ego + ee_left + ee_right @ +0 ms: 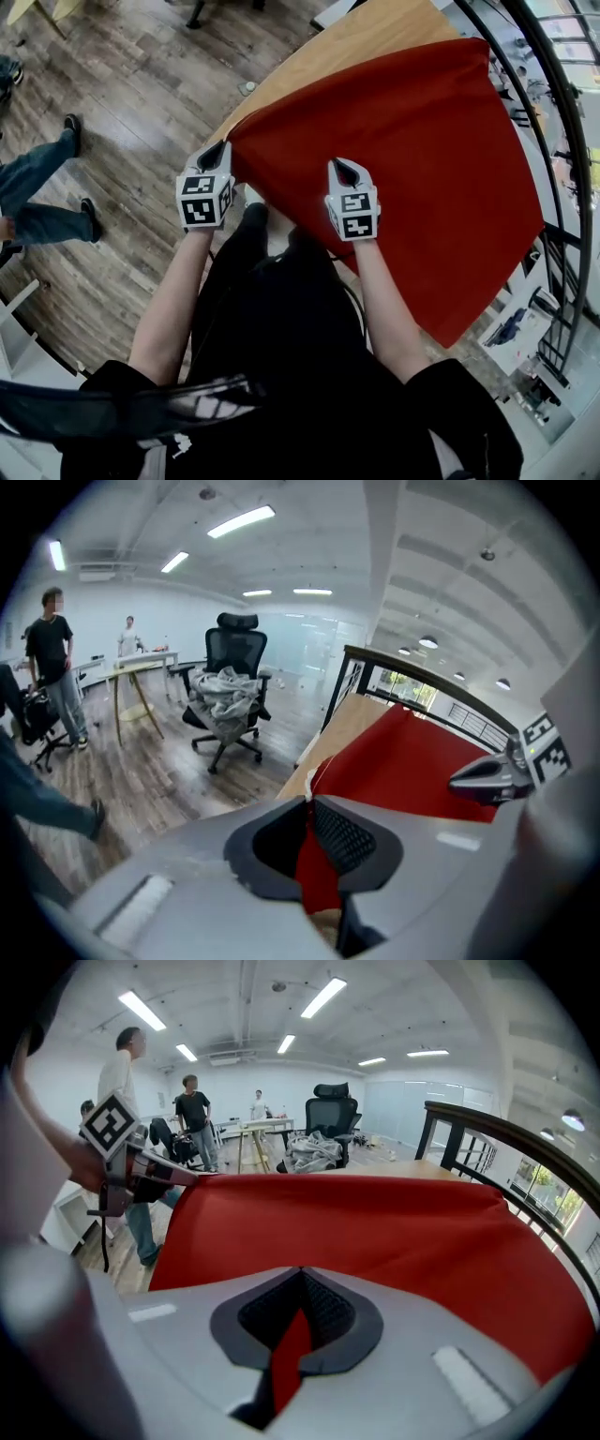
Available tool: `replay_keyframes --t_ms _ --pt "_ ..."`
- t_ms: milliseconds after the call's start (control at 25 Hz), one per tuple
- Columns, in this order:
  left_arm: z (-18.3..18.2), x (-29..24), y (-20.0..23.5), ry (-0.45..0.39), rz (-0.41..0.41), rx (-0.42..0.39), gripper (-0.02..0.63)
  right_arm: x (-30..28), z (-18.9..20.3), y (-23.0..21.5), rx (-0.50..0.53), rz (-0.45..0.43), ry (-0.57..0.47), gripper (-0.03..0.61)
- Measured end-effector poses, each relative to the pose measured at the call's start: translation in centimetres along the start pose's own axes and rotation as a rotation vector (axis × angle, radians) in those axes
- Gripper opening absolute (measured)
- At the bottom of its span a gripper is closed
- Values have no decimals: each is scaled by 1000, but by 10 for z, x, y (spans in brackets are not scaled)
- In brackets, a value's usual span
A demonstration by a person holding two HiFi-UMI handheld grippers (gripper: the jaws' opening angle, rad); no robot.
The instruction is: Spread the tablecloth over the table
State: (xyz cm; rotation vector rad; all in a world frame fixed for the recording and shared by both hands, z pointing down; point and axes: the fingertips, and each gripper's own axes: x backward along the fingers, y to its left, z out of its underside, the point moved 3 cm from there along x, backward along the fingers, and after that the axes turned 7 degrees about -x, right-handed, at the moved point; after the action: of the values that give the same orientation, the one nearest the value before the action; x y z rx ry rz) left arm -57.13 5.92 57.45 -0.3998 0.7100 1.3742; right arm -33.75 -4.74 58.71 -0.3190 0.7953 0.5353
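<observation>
Both pairs of jaws are clamped on the near hem of the red fabric tablecloth (422, 169). The left gripper (223, 146) holds the corner at the light wooden table's (375, 28) near left edge, the right gripper (344, 167) further along. The cloth covers most of the table. Gripping at two points probably keeps the hem taut for laying flat.

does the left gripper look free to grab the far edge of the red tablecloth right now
Probably not: the left gripper is shut on the near corner of the tablecloth, whose far edge lies away across the table.
</observation>
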Motion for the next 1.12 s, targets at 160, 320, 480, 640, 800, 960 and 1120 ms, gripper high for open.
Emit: replay_keyframes --t_ms 160,320,480,640,800,960,1120 --pt "9 -3 32 74 -3 40 179 -12 9 2 8 45 82 10" --pt "-9 -4 26 36 59 -40 192 -11 20 -1 -4 82 123 9" --pt "-27 -24 -22 9 219 -185 141 -6 31 6 -59 92 144 10" --pt "-63 -56 -82 -29 357 -330 126 0 37 14 -159 89 160 9" --pt "-107 -115 -148 -46 447 -479 134 4 40 21 -218 51 181 9" --pt "-144 -170 -199 -54 476 -558 139 18 54 22 -199 -18 259 9" --pt "-175 -217 -236 -60 468 -626 151 31 28 -7 -239 -27 60 11"
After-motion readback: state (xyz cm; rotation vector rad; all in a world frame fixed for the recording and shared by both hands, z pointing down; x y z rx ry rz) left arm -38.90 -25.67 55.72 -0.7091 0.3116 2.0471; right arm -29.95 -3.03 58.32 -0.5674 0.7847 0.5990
